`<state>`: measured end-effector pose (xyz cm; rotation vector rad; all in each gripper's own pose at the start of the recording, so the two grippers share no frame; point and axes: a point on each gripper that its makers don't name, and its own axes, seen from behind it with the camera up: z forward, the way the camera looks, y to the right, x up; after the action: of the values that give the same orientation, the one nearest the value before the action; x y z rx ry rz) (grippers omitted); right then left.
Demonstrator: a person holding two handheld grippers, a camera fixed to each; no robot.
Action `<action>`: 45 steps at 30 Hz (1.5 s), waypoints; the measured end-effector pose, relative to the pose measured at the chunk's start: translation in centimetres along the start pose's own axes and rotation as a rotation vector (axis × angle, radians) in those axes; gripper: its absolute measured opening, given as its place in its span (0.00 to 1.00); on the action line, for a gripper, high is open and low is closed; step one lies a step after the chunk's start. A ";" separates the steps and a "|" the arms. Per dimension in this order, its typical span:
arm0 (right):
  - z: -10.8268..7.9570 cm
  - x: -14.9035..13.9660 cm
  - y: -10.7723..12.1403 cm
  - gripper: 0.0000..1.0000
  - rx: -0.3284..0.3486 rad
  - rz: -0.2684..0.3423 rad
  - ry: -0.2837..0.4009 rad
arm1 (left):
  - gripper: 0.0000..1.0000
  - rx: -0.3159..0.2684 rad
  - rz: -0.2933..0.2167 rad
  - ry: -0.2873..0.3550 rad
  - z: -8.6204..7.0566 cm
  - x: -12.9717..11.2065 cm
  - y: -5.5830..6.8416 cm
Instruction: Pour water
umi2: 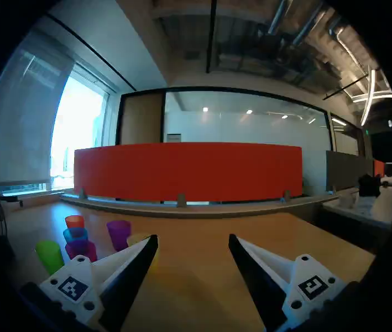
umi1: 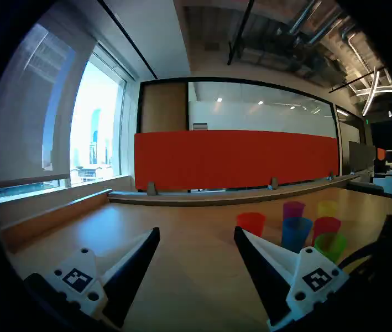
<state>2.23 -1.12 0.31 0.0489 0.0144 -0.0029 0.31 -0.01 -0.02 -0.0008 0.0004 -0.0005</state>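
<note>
Smooth light wooden tabletop (umi1: 196, 276); matte red divider panel (umi1: 234, 157) along far edge, glass wall (umi1: 262, 113) behind, bright window (umi1: 93, 138) at side. Left gripper (umi1: 196, 229), right gripper (umi2: 193, 237): fingers spread, holding nothing. Cluster of translucent coloured plastic cups (umi1: 296, 229) upright on tabletop, between the grippers.

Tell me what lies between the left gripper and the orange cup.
Bare wooden table, seen in the left gripper view: nothing stands between the open left gripper and the orange cup.
</note>
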 end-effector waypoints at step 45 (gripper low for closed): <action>2.8 12.4 -3.8 0.99 0.135 0.002 -0.089 | 1.00 -0.110 -0.047 -0.059 3.9 16.3 1.7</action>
<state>14.63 -5.11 2.79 0.1842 -0.0747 -0.0036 16.63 1.66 3.84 -0.1108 -0.0583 -0.0478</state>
